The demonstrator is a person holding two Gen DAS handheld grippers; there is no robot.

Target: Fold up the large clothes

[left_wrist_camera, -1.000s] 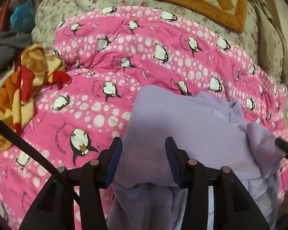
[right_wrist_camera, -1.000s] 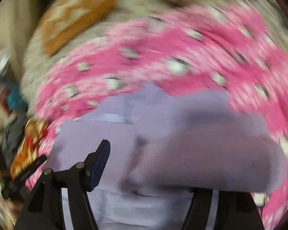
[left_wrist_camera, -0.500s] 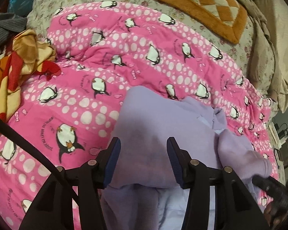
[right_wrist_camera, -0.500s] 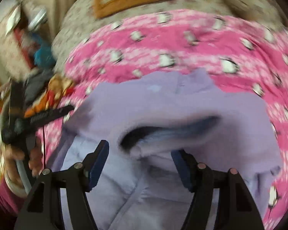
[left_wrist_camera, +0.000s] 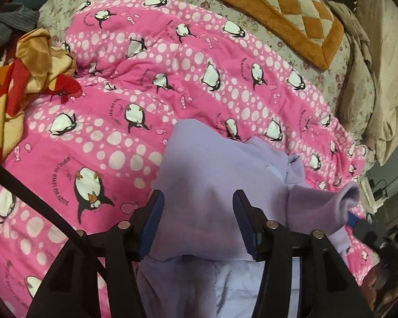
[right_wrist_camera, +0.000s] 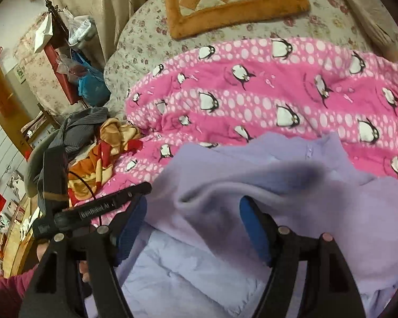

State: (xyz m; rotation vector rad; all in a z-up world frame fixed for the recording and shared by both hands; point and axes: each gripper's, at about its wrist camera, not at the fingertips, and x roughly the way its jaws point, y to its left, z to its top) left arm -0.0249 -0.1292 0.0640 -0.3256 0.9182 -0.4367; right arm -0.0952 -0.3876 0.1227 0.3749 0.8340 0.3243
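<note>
Left wrist view: lilac jacket (left_wrist_camera: pixel 215 185) lies near on the pink quilt (left_wrist_camera: pixel 146 106), part-folded with one flap over and a sleeve bunched right; left tool (left_wrist_camera: pixel 196 222) opening, unclamped, right tool (right_wrist_camera: pixel 193 228) released too, sleeve and final folds probably left.

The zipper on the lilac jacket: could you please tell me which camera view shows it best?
The right wrist view: the zipper shows there as a pale pull at the neck of the lilac jacket. In the left wrist view the collar area is bunched up, and no zipper can be made out.
</note>
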